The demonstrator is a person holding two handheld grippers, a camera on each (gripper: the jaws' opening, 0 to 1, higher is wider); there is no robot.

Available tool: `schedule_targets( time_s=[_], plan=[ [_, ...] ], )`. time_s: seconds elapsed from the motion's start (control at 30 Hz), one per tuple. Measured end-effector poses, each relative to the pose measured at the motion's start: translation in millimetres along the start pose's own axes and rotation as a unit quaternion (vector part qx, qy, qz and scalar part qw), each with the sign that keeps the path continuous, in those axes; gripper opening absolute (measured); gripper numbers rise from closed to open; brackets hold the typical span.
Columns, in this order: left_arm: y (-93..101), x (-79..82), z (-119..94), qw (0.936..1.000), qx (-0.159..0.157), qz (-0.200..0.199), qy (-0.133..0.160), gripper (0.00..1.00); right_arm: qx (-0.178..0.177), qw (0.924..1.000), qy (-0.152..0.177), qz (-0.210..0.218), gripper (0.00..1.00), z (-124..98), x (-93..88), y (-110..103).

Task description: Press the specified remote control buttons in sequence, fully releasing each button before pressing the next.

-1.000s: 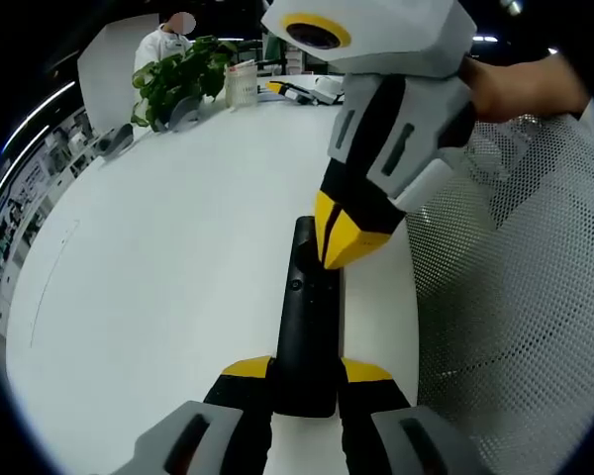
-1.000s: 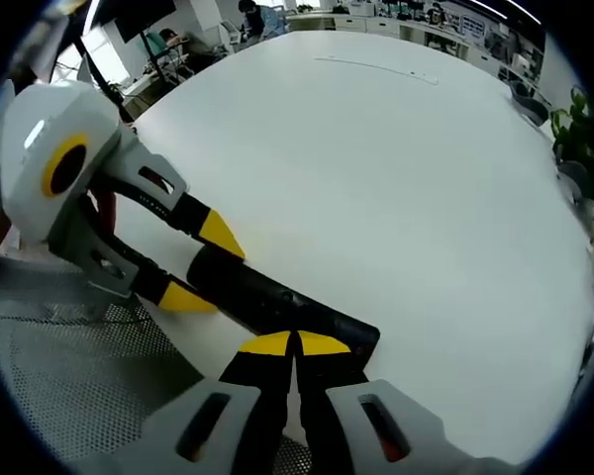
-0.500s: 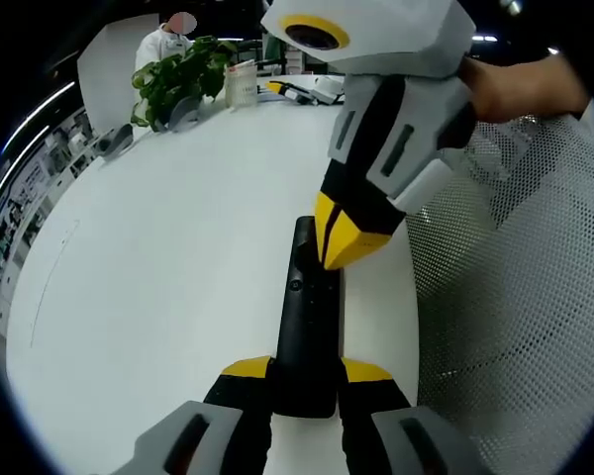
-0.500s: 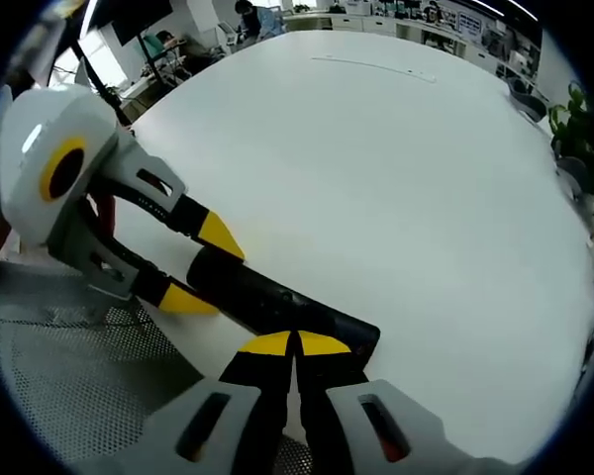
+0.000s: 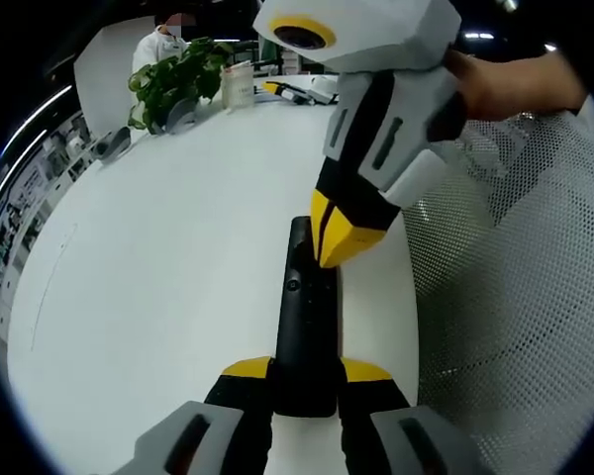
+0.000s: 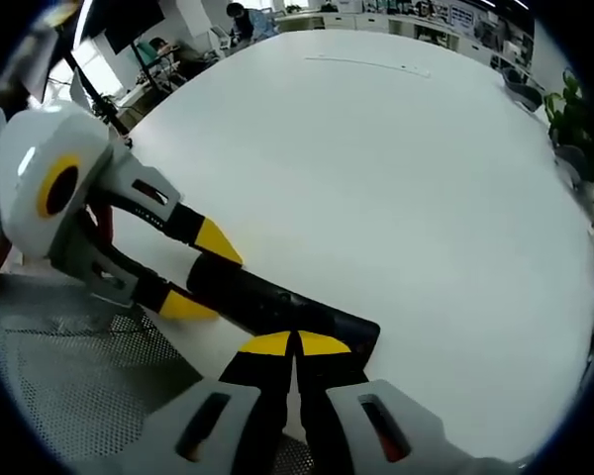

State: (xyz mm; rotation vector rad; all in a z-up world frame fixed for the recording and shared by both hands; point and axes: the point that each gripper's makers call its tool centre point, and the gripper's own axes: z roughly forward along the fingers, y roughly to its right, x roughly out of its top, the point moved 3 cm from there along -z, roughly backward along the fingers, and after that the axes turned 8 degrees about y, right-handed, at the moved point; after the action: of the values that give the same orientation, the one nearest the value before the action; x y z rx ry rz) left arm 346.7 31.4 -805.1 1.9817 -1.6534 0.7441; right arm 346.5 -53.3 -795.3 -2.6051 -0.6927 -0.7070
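Observation:
A long black remote [image 5: 304, 327] lies lengthwise on the white table [image 5: 158, 267], near its edge. My left gripper [image 5: 305, 371] is shut on the remote's near end, one yellow-tipped jaw on each side. The right gripper [image 5: 329, 259] reaches in from the upper right, shut, with its yellow tips resting on the remote's upper face by the small round button. In the right gripper view, my right gripper [image 6: 295, 343] is shut, its tips down on the remote [image 6: 267, 302]. The left gripper [image 6: 208, 279] clasps the far end there.
A mesh chair [image 5: 515, 297] stands close to the table's right edge. A potted plant [image 5: 178, 79] and a clear container [image 5: 240, 84] stand at the far edge, with a person [image 5: 163, 45] behind. A hand [image 5: 505, 84] holds the right gripper.
Both views have shifted slightly with the hands. The right gripper's tips stay on the remote and the left gripper keeps its hold.

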Motion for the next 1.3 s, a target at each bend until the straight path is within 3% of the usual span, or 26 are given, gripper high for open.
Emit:
schedule_targets(
  time_s=[0.37,0.87,1.3],
  plan=[
    [-0.5,-0.5,0,1.0,0.0,-0.003,0.002,0.24,-0.013,0.9998,0.015,-0.008,0.0,3,5.0,4],
    [-0.5,-0.6,0,1.0,0.001,-0.006,0.006,0.24,-0.021,0.999,0.034,0.018,0.0,4,8.4,11],
    [-0.9,-0.5,1,1.0,0.001,-0.006,0.005,0.25,-0.042,0.9983,0.035,-0.02,0.0,6,11.0,10]
  ],
)
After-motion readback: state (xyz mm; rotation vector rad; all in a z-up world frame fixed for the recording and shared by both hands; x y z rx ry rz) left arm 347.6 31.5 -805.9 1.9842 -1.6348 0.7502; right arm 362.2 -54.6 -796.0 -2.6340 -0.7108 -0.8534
